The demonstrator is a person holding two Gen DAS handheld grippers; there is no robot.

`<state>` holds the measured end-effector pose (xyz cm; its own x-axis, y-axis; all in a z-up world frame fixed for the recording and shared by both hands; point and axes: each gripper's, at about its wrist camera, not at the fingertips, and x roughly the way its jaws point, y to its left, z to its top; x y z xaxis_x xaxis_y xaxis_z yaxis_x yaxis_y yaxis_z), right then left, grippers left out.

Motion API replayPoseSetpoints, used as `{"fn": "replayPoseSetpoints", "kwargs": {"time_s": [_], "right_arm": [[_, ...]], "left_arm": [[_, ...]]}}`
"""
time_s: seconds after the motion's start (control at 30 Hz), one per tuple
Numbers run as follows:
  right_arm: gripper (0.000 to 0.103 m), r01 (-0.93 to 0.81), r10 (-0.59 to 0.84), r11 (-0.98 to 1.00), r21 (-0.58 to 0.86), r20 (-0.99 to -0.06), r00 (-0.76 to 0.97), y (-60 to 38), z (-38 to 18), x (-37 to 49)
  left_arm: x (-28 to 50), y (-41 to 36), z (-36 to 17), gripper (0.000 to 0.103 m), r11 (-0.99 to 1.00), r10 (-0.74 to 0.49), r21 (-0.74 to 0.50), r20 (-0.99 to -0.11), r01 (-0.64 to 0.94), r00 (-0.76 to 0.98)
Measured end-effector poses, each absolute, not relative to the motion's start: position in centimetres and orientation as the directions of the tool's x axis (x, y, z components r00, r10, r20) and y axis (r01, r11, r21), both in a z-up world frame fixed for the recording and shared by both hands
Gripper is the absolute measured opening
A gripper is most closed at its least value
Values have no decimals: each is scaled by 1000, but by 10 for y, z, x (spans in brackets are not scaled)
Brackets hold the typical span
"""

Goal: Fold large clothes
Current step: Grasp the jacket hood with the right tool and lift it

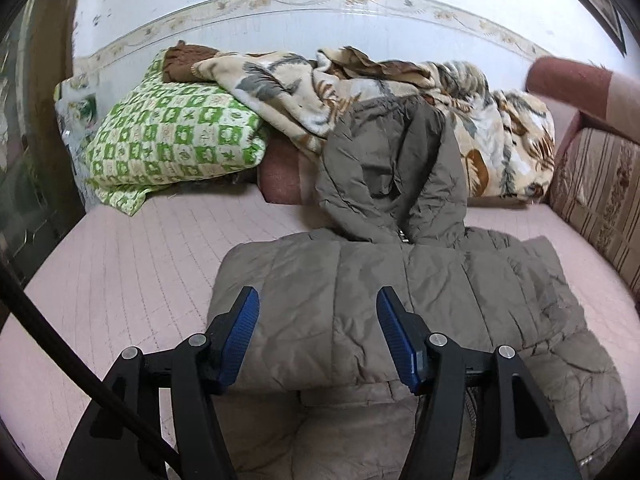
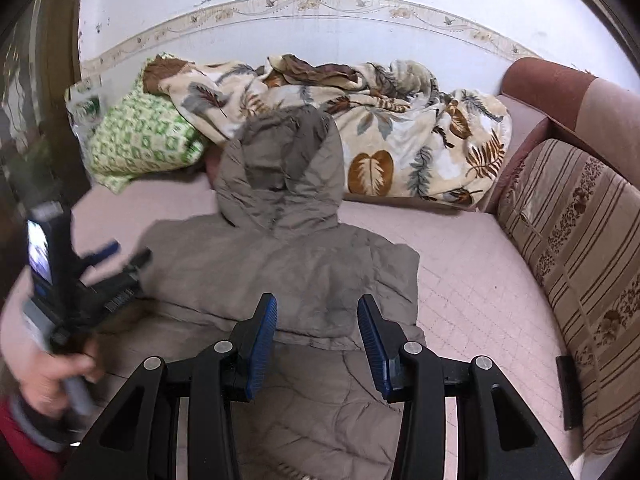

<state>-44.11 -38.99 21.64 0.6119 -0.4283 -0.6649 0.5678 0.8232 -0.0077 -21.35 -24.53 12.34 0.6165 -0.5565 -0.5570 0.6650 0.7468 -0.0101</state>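
Blue-padded fingers [image 1: 240, 336] fill the bottom of my left wrist view: the left gripper [image 1: 318, 300] has its jaws spread wide and holds nothing, hovering over the near part of the grey-brown puffer jacket [image 1: 360, 312]. That jacket lies on the pink quilted mattress [image 1: 120, 272], its body already doubled over, its hood [image 1: 392, 176] pointing away toward the wall. Far left sits a green checked pillow [image 1: 172, 140], and a leaf-print blanket [image 1: 500, 136] is heaped along the back, touching the hood.

Moving right, my right gripper [image 2: 317, 308] also has its jaws spread and empty, above the folded edge of the jacket near its right side. In that view the left gripper [image 2: 120, 268] is blurred at the left border, gripped by the person's left hand [image 2: 52, 368].

What worries me:
- Puffy filling will likely spring back, so a fold pinched too shallowly could slip out of the pads
- If I catch only the top layer, the layers beneath may drag and bunch
- The hood rests against the blanket; folding it forward could pull the blanket along
- The striped sofa cushion [image 2: 580, 272] stands near on the right, so a wide swing may knock it
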Motion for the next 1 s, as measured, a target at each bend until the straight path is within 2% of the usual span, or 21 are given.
{"fn": "replayPoseSetpoints", "kwargs": {"time_s": [0.23,0.4,0.5,0.67,1.0], "right_arm": [[49,536,-367,842,63,-661,655,-401,322,-387],[54,517,-367,854,52,-644,671,-418,355,-322],[56,525,-363,849,55,-660,657,-442,347,-276],[56,567,-353,820,78,-711,608,-507,303,-203],[56,598,-337,789,138,-717,610,-629,232,-107]], "left_arm": [[-193,-227,128,61,768,-562,-89,-567,634,602],[-187,-228,122,61,754,-580,-117,-580,647,571],[-188,-234,118,61,740,-585,-99,-582,665,565],[-198,-248,111,61,709,-600,-52,-568,703,563],[-199,-265,104,61,657,-662,-92,-545,748,515]]}}
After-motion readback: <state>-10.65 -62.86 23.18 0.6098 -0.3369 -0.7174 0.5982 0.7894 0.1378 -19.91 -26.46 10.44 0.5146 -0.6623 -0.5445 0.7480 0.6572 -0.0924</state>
